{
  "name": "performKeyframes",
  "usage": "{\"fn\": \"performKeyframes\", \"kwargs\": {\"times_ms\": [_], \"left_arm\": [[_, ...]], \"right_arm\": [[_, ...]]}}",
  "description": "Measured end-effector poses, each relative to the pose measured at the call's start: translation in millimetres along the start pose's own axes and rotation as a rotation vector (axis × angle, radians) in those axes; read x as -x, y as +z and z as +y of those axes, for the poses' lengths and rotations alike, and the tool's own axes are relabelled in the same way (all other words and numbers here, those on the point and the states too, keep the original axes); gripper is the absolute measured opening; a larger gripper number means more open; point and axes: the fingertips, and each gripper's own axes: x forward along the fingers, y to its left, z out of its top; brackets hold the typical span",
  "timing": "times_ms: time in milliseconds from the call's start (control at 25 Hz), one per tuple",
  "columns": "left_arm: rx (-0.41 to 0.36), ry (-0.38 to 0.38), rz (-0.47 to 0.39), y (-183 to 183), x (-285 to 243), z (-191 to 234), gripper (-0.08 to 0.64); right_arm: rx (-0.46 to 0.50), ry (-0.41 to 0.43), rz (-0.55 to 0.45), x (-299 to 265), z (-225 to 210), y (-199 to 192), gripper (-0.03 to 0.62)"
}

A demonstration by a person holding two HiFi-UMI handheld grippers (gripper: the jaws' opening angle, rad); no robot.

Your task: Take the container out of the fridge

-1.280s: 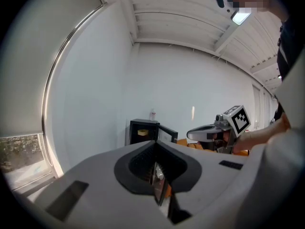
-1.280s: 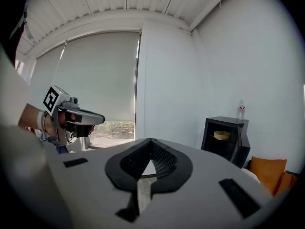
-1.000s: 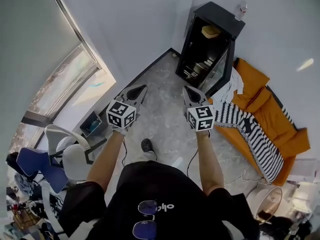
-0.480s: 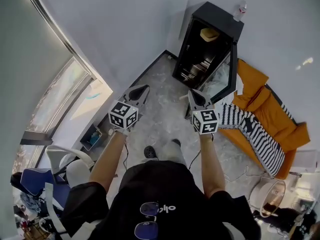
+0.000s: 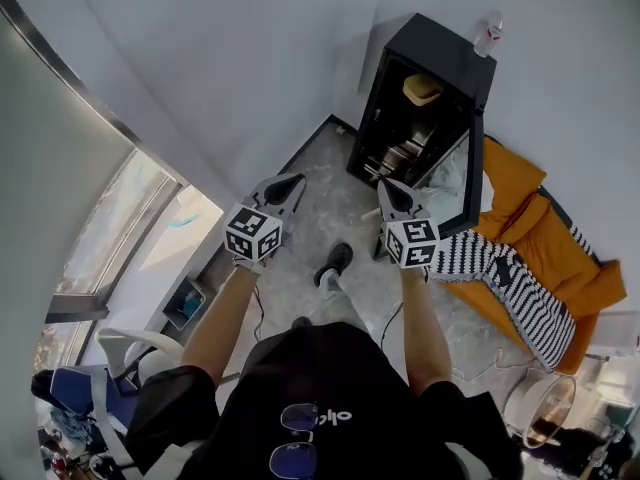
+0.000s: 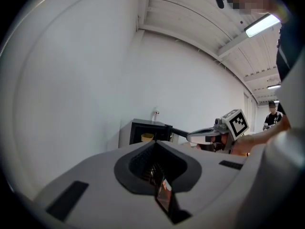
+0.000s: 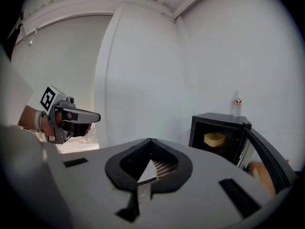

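Note:
A small black fridge (image 5: 441,58) stands in the room's corner with its door (image 5: 467,183) swung open. A yellow container (image 5: 422,89) sits on its top shelf, also seen as the container (image 7: 214,139) in the right gripper view and the container (image 6: 147,137) in the left gripper view. My left gripper (image 5: 287,183) and right gripper (image 5: 390,190) are held out side by side over the floor, well short of the fridge. Both are shut with nothing in them. In the left gripper view the right gripper (image 6: 206,135) shows beside the fridge (image 6: 142,130).
A water bottle (image 5: 488,32) stands on top of the fridge. Right of the open door lies an orange cushion (image 5: 560,248) with a striped cloth (image 5: 505,268). A big window (image 5: 120,228) runs along the left, with a chair (image 5: 120,353) below it. A marbled floor (image 5: 320,193) leads to the fridge.
I have walked closer to the fridge, which now looks nearer in the head view. Both grippers keep their shut, forward-held pose.

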Motion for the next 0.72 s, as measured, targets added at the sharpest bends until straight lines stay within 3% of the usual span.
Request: {"fn": "performKeyframes", "kwargs": {"times_ms": [320,720], "left_arm": [[-0.036,-0.06,0.008,45,-125,71,0.008],[-0.028,-0.132,0.012,67,-252,93,0.008]], "right_arm": [[-0.02,-0.04,-0.019,-102,-96,45,0.008],[-0.039,-0.082,-0.004,-159,-196,62,0.008]]}}
